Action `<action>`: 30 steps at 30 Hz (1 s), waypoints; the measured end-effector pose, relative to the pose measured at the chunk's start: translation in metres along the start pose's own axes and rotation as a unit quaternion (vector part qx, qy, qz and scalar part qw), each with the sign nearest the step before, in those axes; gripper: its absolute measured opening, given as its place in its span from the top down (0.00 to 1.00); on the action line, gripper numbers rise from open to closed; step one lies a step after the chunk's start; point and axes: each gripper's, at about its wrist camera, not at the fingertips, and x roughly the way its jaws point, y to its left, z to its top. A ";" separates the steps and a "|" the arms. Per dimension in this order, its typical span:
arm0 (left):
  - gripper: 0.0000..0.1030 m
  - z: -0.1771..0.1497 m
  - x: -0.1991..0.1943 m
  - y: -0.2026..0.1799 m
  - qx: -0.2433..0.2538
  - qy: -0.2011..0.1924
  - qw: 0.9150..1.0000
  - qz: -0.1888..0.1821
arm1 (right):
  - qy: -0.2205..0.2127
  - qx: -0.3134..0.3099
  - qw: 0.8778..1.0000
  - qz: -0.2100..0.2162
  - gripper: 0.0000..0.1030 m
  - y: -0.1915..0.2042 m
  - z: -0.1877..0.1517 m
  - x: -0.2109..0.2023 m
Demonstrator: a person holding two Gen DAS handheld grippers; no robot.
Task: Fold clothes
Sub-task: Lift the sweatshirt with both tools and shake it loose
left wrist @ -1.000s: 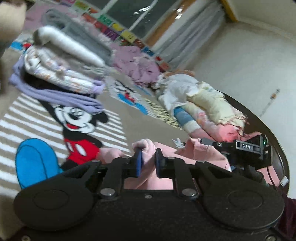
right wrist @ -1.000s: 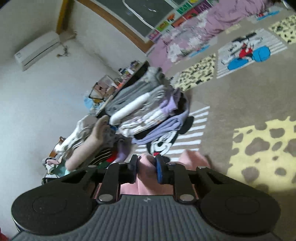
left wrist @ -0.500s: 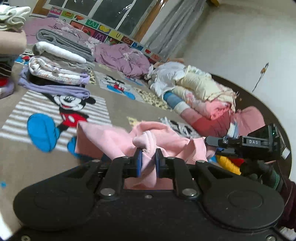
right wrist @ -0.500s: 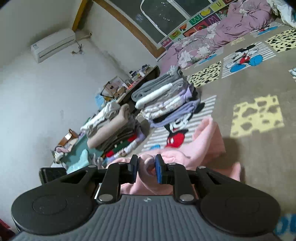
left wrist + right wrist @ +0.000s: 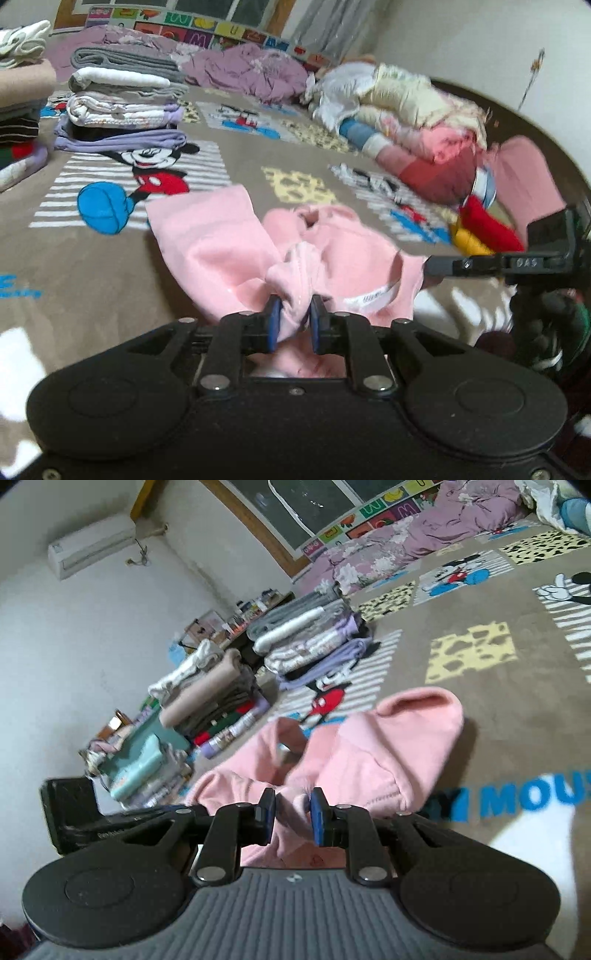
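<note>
Pinching a bunched fold of the pink sweatshirt, your left gripper has its blue pads on either side of the cloth, and the jaws are opening as you go, fabric between them and touching both pads. Just beyond that fold you can see the neckline with its white label, and past it the garment spreads flat over the cartoon-mouse carpet.

Over on your right gripper, the jaws are opening a touch too, pink sweatshirt cloth bunched between the blue pads; whether they press it I cannot tell for sure, though the fabric fills the gap. A rounded end of the sweatshirt lies on the carpet ahead and to the right of that claw.

Taking the sweatshirt as your landmark: beyond it to the left stands a stack of folded clothes, grey on top, lilac at the bottom. Left of that sits a second folded stack with a beige piece high up. Beyond the sweatshirt to the right sprawls an unfolded heap of laundry, white, cream and pink. Farthest back, a mauve floral quilt lies along the wall. High on that wall in the right wrist view hangs an air conditioner.
</note>
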 end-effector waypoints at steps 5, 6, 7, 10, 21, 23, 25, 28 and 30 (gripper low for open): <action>0.37 -0.003 -0.018 -0.007 0.015 0.005 1.000 0.014 | 0.017 -0.027 0.999 -0.021 0.54 0.010 -0.009 -0.010; 0.36 -0.002 -0.023 -0.006 0.006 0.000 1.000 0.015 | 0.015 -0.029 0.999 -0.022 0.49 0.012 -0.009 -0.014; 0.34 0.000 -0.027 -0.003 -0.005 -0.006 1.000 0.018 | 0.009 -0.028 0.999 -0.019 0.45 0.013 -0.008 -0.018; 0.24 0.008 -0.030 0.006 -0.043 -0.021 0.998 0.038 | -0.014 -0.014 1.000 -0.017 0.33 0.013 -0.001 -0.026; 0.18 0.020 0.033 0.089 -0.242 0.004 0.970 0.019 | -0.002 0.087 0.993 -0.085 0.12 -0.054 0.015 0.038; 0.18 0.019 0.043 0.098 -0.259 0.010 0.966 0.002 | 0.004 0.101 0.991 -0.090 0.12 -0.064 0.014 0.050; 0.18 0.017 0.054 0.104 -0.269 0.018 0.963 -0.015 | 0.004 0.116 0.990 -0.084 0.11 -0.074 0.015 0.059; 0.18 0.016 0.071 0.108 -0.275 0.035 0.960 -0.033 | 0.003 0.133 0.989 -0.063 0.10 -0.085 0.018 0.070; 0.18 0.018 0.081 0.104 -0.268 0.038 0.961 -0.056 | 0.007 0.139 0.989 -0.041 0.10 -0.091 0.022 0.078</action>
